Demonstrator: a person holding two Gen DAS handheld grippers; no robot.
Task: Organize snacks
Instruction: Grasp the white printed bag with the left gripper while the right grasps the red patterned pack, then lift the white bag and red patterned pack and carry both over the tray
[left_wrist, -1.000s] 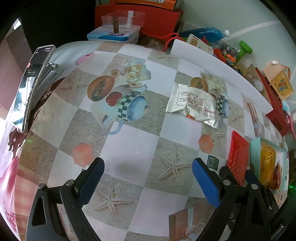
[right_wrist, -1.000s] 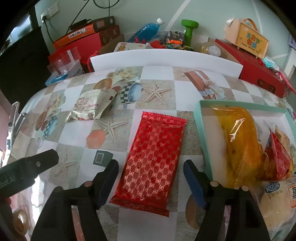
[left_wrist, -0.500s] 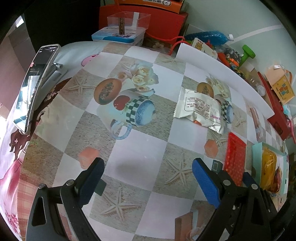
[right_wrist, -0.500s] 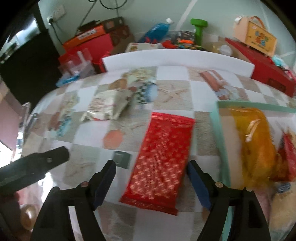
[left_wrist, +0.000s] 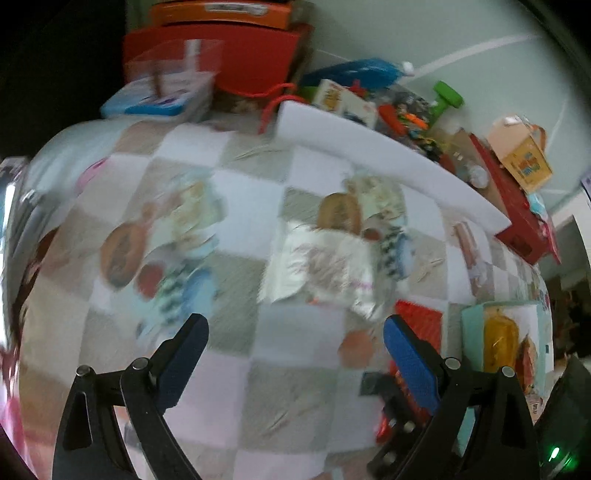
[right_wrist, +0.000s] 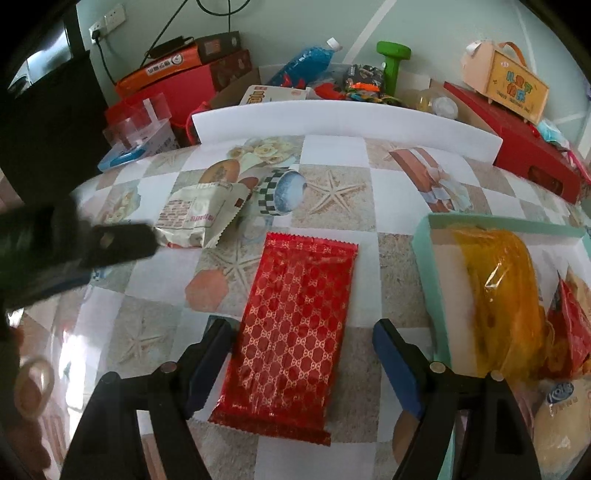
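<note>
A red patterned snack packet (right_wrist: 295, 325) lies flat on the tablecloth. My right gripper (right_wrist: 303, 328) is open and straddles its near half, the pads clear of its edges. A silver-white snack packet (left_wrist: 325, 269) lies further back, just ahead of my open, empty left gripper (left_wrist: 293, 332), whose view is motion-blurred. From the right wrist, the left gripper (right_wrist: 110, 243) shows as a dark blur touching or just short of the silver packet (right_wrist: 199, 218). A teal tray (right_wrist: 424, 258) on the right holds an orange packet (right_wrist: 498, 288), a small red packet (right_wrist: 569, 325) and a bun packet (right_wrist: 561, 406).
A white foam board (right_wrist: 343, 118) stands along the table's back edge. Behind it are red boxes (right_wrist: 517, 140), a green dumbbell (right_wrist: 391, 62), a blue bottle (right_wrist: 303, 62) and a clear plastic box (right_wrist: 140, 122). The teal tray's wall is close to my right finger.
My left gripper has moved toward the silver packet, which now lies closer to its jaws, and its view has blurred. The right gripper stays over the red packet.
</note>
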